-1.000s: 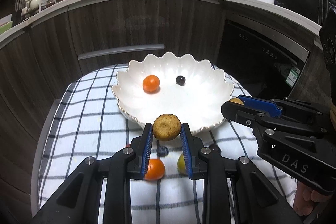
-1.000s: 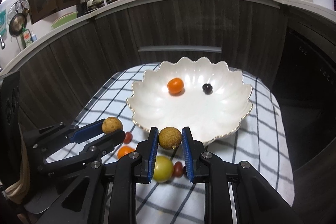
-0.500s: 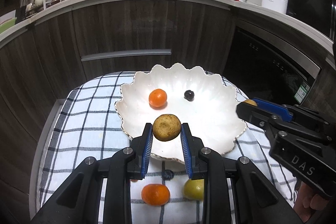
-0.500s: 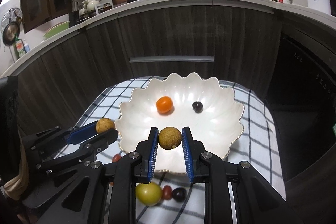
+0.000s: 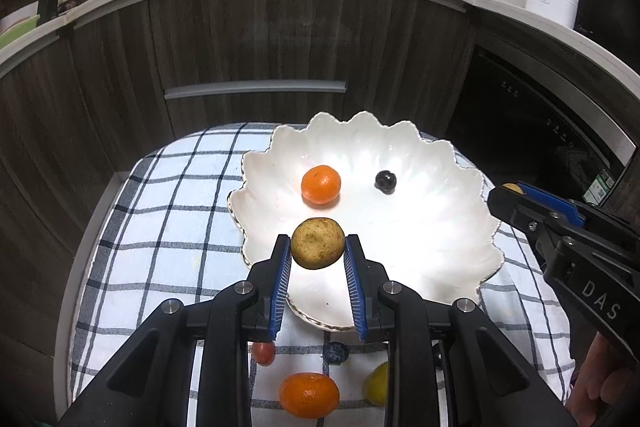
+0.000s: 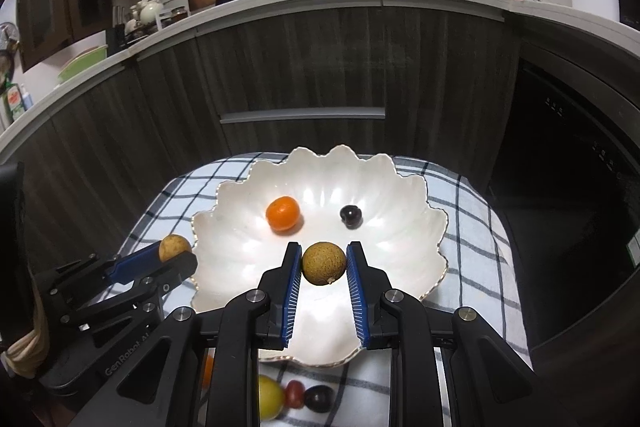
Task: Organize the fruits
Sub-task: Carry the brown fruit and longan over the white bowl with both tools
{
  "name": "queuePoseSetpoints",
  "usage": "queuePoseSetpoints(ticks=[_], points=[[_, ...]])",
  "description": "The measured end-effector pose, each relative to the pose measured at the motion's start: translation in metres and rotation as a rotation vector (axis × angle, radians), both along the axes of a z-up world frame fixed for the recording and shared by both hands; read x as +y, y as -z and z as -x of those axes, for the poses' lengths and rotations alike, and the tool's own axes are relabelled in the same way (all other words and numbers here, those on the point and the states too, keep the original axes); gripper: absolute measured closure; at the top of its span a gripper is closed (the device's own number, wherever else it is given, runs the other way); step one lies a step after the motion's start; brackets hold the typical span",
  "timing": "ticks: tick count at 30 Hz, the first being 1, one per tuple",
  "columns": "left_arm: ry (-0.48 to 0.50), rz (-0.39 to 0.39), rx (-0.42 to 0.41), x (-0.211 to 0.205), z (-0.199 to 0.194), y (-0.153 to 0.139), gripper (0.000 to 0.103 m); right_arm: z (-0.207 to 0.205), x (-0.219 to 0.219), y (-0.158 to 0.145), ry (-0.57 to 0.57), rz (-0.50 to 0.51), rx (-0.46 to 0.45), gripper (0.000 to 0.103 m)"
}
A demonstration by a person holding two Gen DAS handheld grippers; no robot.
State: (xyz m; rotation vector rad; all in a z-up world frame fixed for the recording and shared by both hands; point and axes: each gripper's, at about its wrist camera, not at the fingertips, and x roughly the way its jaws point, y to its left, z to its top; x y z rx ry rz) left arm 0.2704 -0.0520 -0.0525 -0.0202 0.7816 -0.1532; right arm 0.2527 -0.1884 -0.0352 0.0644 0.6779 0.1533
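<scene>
Left view alone — loose blueberry (image 5: 335, 352) visible.

A bowl (image 5: 472, 259) is sitting on a cloth (image 5: 168, 227) covering the tabletop. A tangerine (image 5: 320, 185) is lying inside it, left of a dark berry (image 5: 385, 181). More fruits (image 5: 309, 395) are lying on the cloth before the bowl.

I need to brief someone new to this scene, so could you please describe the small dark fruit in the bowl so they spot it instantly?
Find the scalloped white bowl on the checked cloth. Only two fruits lie inside it: an orange citrus and, to its right, the dark fruit. It is smaller, nearly black and glossy.
</scene>
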Motion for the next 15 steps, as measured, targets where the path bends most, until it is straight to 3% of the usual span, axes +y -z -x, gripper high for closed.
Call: queuePoseSetpoints(ticks=[15], points=[[-0.039,0.008,0.078,0.005,-0.02,0.021,0.076,-0.028,0.001,0.02,0.02,0.028,0.06,0.079]])
